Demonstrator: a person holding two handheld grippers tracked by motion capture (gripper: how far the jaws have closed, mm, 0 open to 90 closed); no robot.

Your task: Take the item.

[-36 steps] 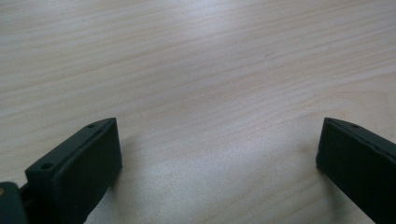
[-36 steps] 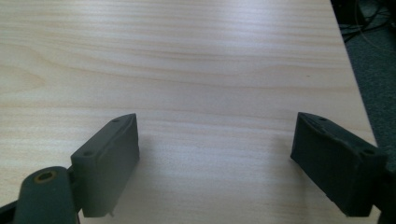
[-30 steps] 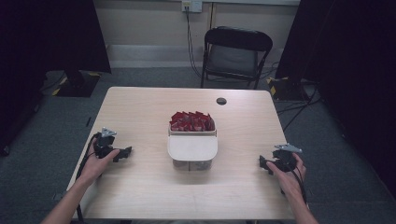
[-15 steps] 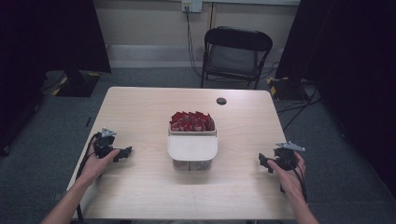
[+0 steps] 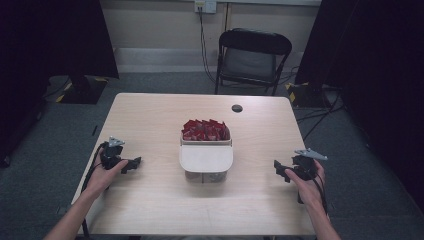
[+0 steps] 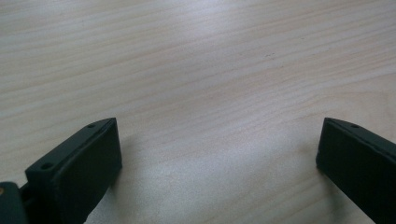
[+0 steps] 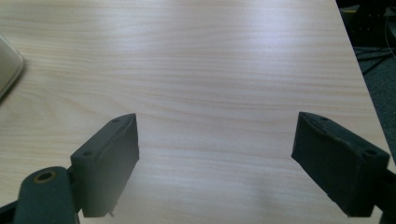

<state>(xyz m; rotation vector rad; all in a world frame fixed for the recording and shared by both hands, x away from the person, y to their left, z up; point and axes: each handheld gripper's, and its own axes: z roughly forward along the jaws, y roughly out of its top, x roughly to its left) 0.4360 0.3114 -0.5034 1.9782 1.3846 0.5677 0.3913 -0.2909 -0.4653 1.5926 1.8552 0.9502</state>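
A white box (image 5: 206, 159) stands in the middle of the table, its back part packed with several red packets (image 5: 205, 130) and its front part covered by a white lid. My left gripper (image 5: 132, 164) rests low on the table left of the box, open, with bare wood between its jaws (image 6: 217, 154). Off to the right of the box, near the table's right edge, my right gripper (image 5: 279, 170) is open too, nothing between its jaws (image 7: 215, 154). A corner of the white box (image 7: 7, 65) shows at the left of the right gripper view.
The light wooden table (image 5: 150, 115) has a small black round cap (image 5: 237, 108) at its back right. A black folding chair (image 5: 252, 57) stands behind the table. The table's right edge (image 7: 362, 74) runs close beside my right gripper, with grey carpet and cables beyond.
My right gripper has shifted slightly to the left and lower toward the table. The left gripper and the box have stayed where they were.
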